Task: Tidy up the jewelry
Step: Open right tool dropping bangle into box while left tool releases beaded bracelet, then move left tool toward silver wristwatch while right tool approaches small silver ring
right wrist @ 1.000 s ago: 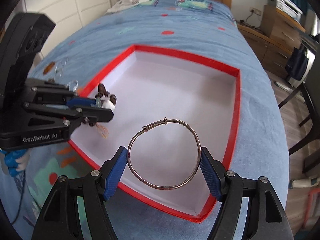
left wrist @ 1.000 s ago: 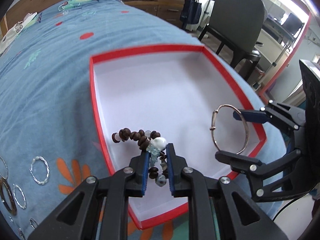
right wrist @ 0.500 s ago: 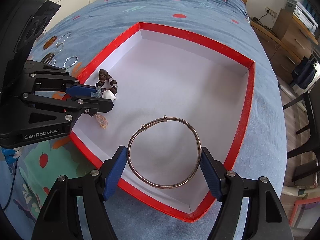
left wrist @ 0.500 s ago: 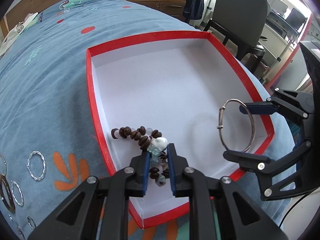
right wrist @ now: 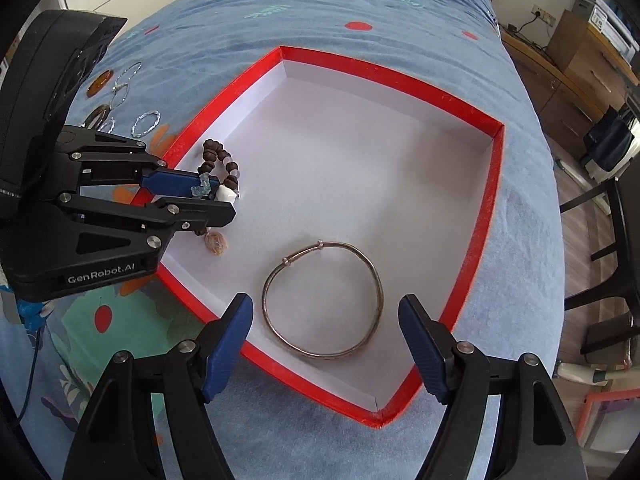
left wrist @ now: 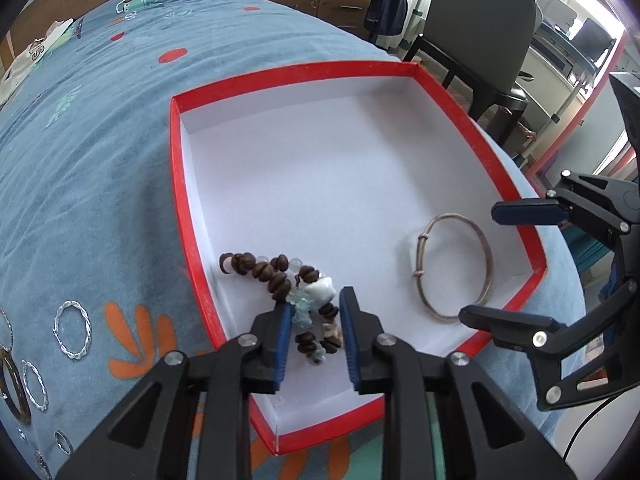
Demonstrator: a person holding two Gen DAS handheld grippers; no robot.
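A red-rimmed box (left wrist: pixel 176 184) with a white floor lies on the blue bedspread. A bracelet of brown beads (left wrist: pixel 276 280) with a white stone and pale blue chips rests in the box's near left corner. My left gripper (left wrist: pixel 316 300) is over it with its jaws opening; the beads lie between the pads, which no longer press on them. A thin metal bangle (right wrist: pixel 320 245) lies flat on the box floor near the front rim (right wrist: pixel 496 200). My right gripper (right wrist: pixel 326 302) hovers just above the bangle, its jaws opening, both pads clear of the ring.
Several twisted silver rings (left wrist: pixel 72 330) and a brown bangle (left wrist: pixel 14 392) lie on the bedspread left of the box. A dark chair (left wrist: pixel 480 28) and wooden drawers stand past the bed's right edge. The box's far half is bare.
The bangle has left my right gripper's pads and now lies on the box floor. My left gripper's jaws have parted from the beaded bracelet, which has settled on the floor.
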